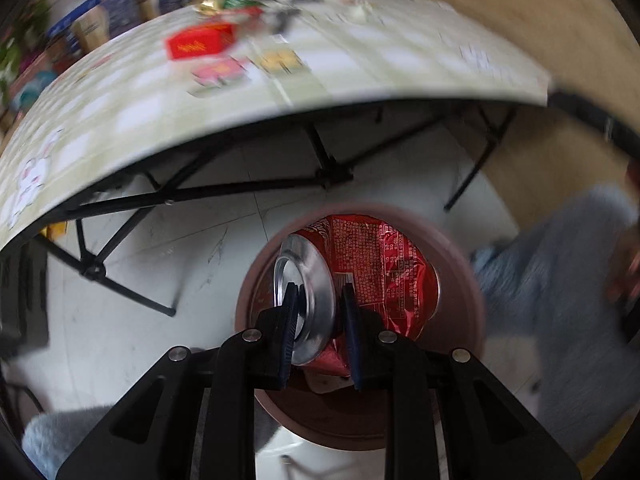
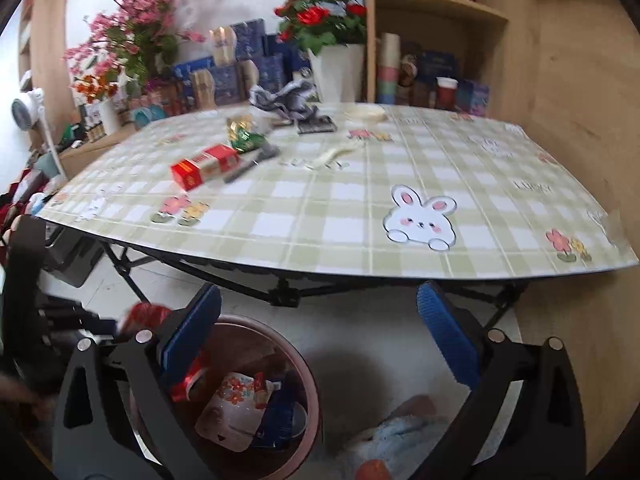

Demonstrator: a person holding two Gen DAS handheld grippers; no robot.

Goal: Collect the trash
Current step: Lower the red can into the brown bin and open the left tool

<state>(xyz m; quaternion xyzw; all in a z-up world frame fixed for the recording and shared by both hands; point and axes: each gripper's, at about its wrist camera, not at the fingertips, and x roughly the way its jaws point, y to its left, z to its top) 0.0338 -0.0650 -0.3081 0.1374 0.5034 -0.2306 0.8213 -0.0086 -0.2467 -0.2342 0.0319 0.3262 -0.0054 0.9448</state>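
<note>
My left gripper (image 1: 320, 296) is shut on a crushed red soda can (image 1: 372, 264), pinching it at its silver end. The can hangs right above the mouth of a round brown bin (image 1: 472, 296) on the floor. In the right wrist view my right gripper (image 2: 320, 300) stands wide open with nothing between its blue pads, over the floor by the table edge. The bin (image 2: 308, 376) lies below its left finger and holds a flowered wrapper (image 2: 236, 404) and other scraps. The red can (image 2: 146, 316) shows beside that bin. On the table lie a red box (image 2: 204, 166), a green-gold wrapper (image 2: 244, 136) and a crumpled grey piece (image 2: 288, 100).
The folding table (image 2: 400, 256) with a checked cloth overhangs the bin; its black legs (image 1: 320, 176) cross behind. A white vase (image 2: 340, 72), boxes and shelves (image 2: 436, 12) stand at the back. A light-blue fluffy slipper (image 2: 400, 432) sits right of the bin.
</note>
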